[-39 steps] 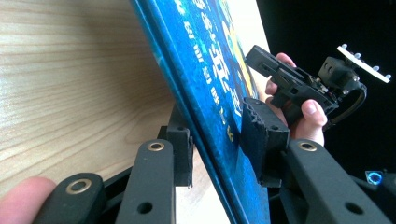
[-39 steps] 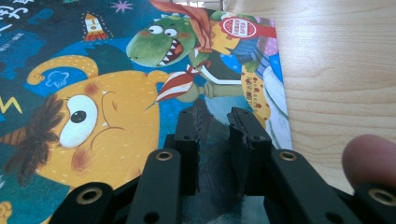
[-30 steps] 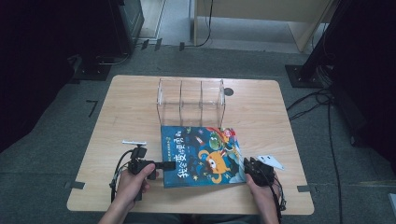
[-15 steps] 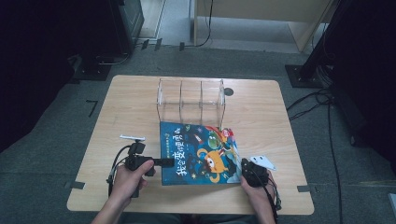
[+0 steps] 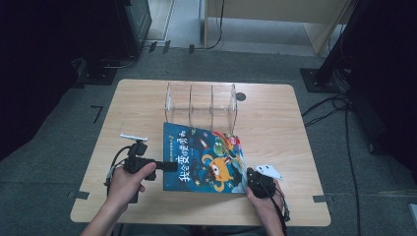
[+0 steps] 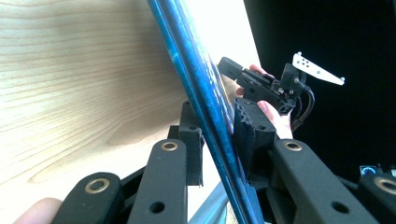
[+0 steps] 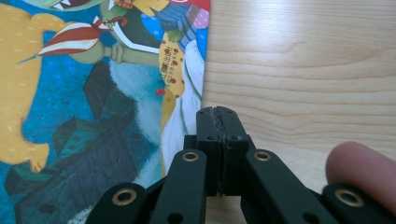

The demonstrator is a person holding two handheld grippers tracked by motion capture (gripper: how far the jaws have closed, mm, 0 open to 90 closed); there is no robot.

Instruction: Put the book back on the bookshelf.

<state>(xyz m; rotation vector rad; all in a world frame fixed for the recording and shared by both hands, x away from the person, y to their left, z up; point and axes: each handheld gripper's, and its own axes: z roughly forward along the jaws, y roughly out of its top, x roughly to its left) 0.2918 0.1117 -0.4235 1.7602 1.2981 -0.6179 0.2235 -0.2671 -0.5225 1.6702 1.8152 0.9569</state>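
Lifted a touch since a second ago: book (image 5: 204,157), left edge now up off the table (image 5: 295,147), right edge down by the right claw (image 5: 252,181). Pinched along that raised edge between the pads of the left claw (image 5: 169,166), clamped tight on the cover, seen in the left gripper view (image 6: 219,135). Just past the book's near right corner, right claw snapped closed, jaws meeting, nothing between them, tips at the page edge (image 7: 218,112) over bare wood. Beyond the book's far edge, well ahead of both claws, clear rack (image 5: 200,102), upright, three bays.
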